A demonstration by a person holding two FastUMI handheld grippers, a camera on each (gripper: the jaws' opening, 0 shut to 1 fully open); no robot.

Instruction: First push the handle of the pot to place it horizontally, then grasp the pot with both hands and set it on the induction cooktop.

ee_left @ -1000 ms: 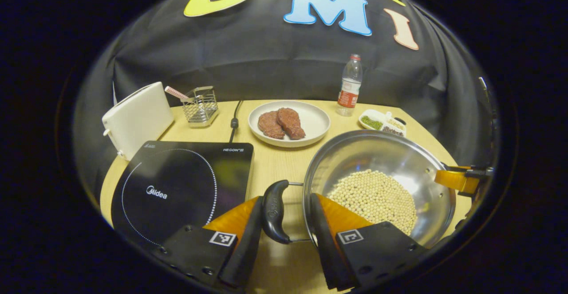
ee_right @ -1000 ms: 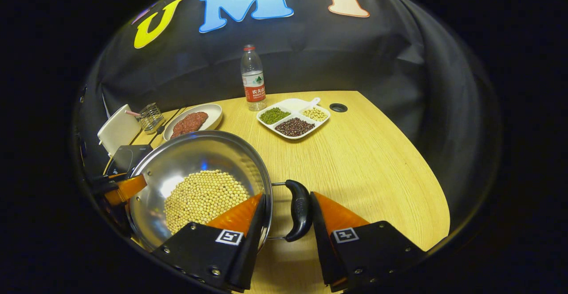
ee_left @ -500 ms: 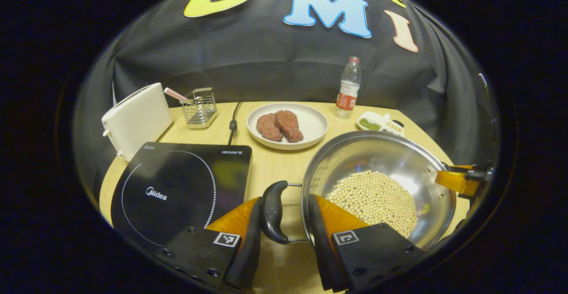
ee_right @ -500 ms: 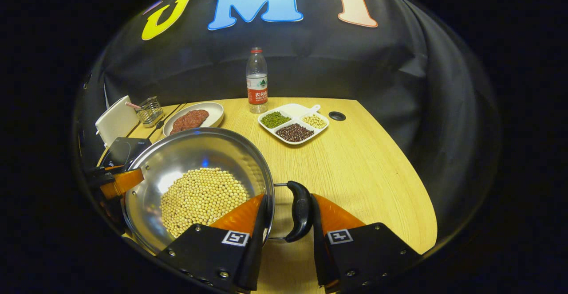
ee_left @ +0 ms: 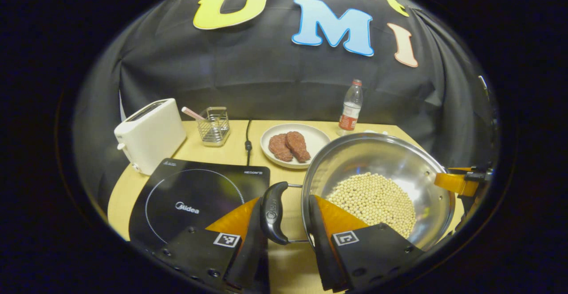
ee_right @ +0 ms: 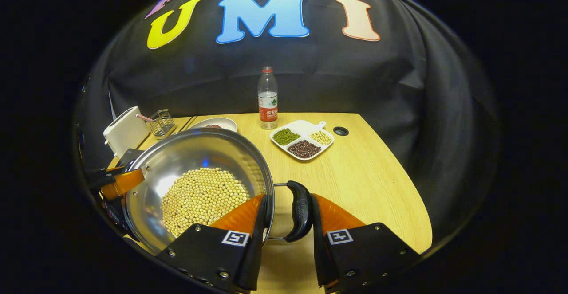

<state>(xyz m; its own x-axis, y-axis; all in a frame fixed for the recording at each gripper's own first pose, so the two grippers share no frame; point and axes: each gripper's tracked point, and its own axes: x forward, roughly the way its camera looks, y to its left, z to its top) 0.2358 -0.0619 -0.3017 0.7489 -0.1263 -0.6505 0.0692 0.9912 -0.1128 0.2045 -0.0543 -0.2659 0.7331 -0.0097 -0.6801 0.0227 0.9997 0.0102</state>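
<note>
**Pot lifted clear of the table**

Both grippers have raised the pot since a second ago; the table and plate now sit lower behind it. Left gripper point(ee_left: 284, 214) grasps the pot's left handle point(ee_left: 274, 213), fingers on either side; right gripper point(ee_right: 287, 212) grasps the right handle point(ee_right: 300, 210) likewise. Between them the steel pot point(ee_left: 377, 161), holding pale beans point(ee_left: 375, 201), hangs level above the table point(ee_right: 368, 178), just right of the black cooktop point(ee_left: 195, 196); beyond stand a toaster point(ee_left: 151, 134), plate of meat point(ee_left: 315, 141), bottle point(ee_right: 267, 99).
</note>
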